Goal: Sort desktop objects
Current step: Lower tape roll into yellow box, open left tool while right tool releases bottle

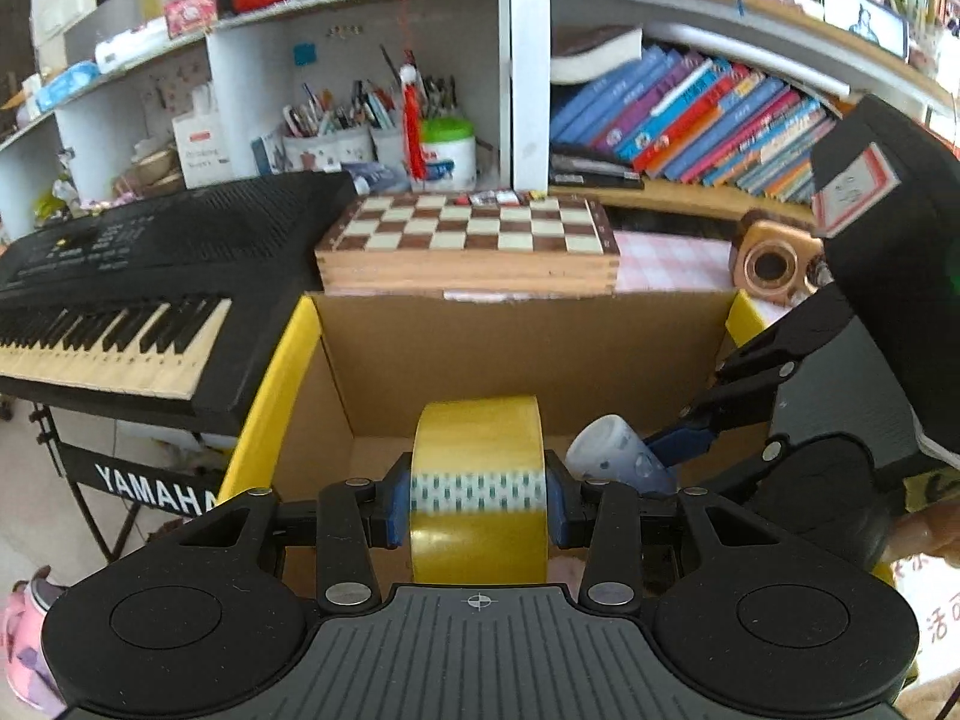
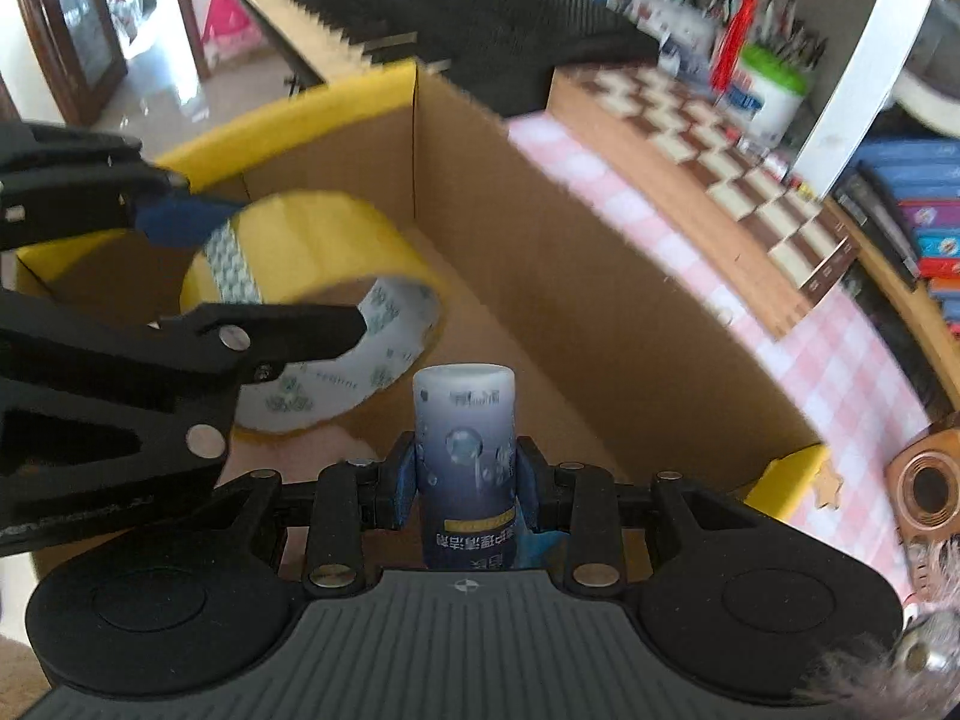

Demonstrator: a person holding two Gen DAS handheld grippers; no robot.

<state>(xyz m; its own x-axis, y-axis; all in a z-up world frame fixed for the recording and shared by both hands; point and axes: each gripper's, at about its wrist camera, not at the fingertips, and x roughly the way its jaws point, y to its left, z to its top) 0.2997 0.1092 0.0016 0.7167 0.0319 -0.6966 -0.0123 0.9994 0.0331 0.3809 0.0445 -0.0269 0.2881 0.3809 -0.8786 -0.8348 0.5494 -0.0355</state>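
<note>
Box: the cardboard box (image 1: 528, 354) with yellow flaps stands open in front of you, just before the chessboard (image 1: 468, 228).
Tape: your left gripper (image 1: 478, 501) pinches the yellow tape roll (image 1: 478, 450) upright over the box's interior.
Bottle: your right gripper (image 2: 465, 483) clamps the small white-blue bottle (image 2: 465, 420) beside the tape, also over the box.
</note>
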